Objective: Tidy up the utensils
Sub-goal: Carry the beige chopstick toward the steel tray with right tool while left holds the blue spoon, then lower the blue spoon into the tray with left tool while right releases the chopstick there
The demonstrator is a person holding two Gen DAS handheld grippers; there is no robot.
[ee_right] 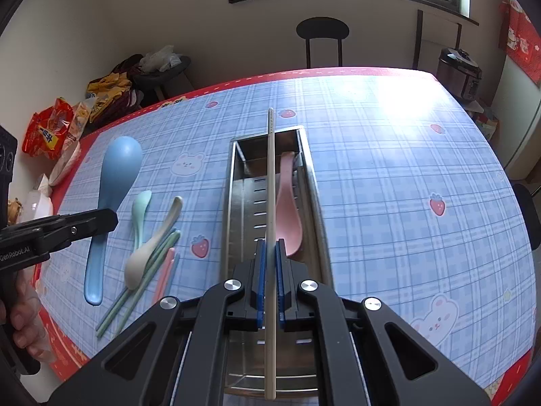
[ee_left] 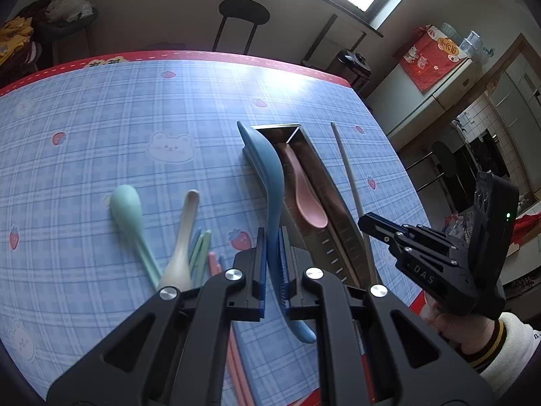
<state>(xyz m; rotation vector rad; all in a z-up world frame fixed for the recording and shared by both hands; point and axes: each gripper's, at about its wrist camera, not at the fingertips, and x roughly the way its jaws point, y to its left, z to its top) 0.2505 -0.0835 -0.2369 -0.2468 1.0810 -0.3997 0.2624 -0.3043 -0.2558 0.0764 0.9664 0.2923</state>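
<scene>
**Left wrist view: both grippers pinching utensils over the tray**

Left wrist view shows the left gripper pinching the handle of the blue spoon between its blue pads; the spoon's bowl reaches ahead, over the near-left rim of the steel tray. Just to the gripper's left on the table lie the white spoon, the mint spoon and some green, pink and blue chopsticks. Ahead and slightly right, inside the tray, rests the pink spoon. Further right, the right gripper, held by a hand in a striped cuff, clamps a beige chopstick running alongside the tray.

From the right wrist camera, the right gripper is pressed onto that beige chopstick, which extends forward above the tray, with the pink spoon just right of it. Well to the left, the left gripper grips the blue spoon above the table.
</scene>
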